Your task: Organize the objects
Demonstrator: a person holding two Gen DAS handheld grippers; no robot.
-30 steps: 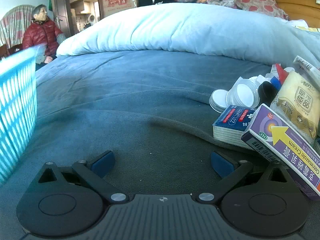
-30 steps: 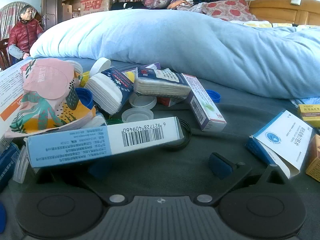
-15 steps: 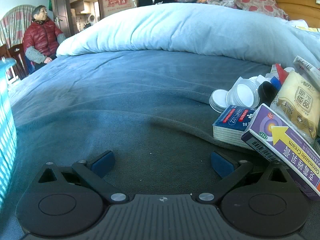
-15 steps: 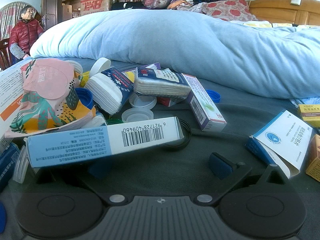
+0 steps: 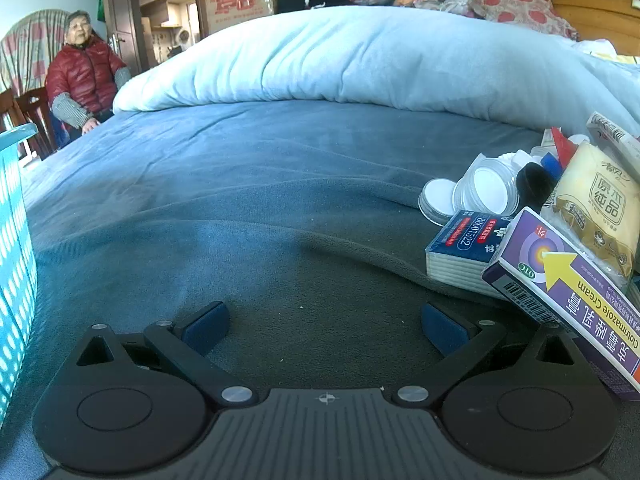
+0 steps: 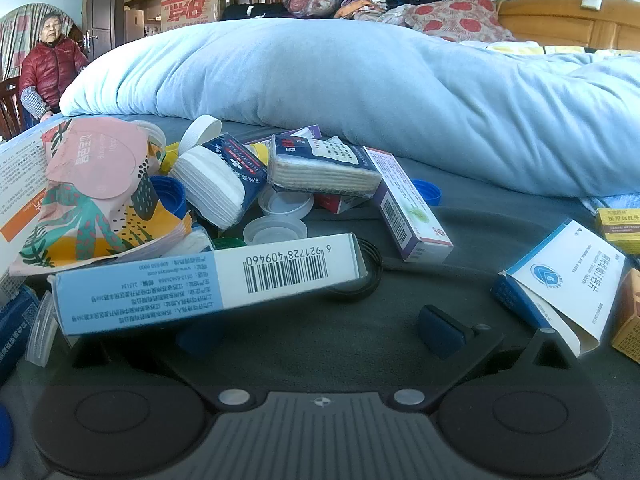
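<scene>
Long blue box [image 6: 208,286] with barcode lying tilted across near edge of pile on bedspread [image 5: 248,208], its left part over left finger of right gripper [image 6: 320,334]; whether touching that finger, cannot tell. Right gripper low over bedspread, jaws wide apart, nothing between; right pad [image 6: 440,330] clear of box, left pad mostly hidden under it. Behind box: clear cap [image 6: 275,230], second cap [image 6: 286,202], two tissue packs [image 6: 324,166] leaning together, floral pouch [image 6: 96,200] left of box, purple-edged carton [image 6: 404,210] right of box, black ring [image 6: 366,270] at box's right end. White-and-blue carton [image 6: 568,284] well apart to right of box, yellow box [image 6: 618,224] beyond it. Left gripper [image 5: 324,322] also low over bare bedspread, jaws wide apart, empty. Right of it: purple cream box [image 5: 568,296] propped on tissue pack [image 5: 468,248], near right finger; jar lids [image 5: 480,192] and beige packet [image 5: 596,216] behind. Turquoise basket [image 5: 16,264] at far left of left gripper. Pale duvet [image 5: 360,56] heaped beyond. Seated person [image 5: 84,76] in red jacket past bed's far left corner.
</scene>
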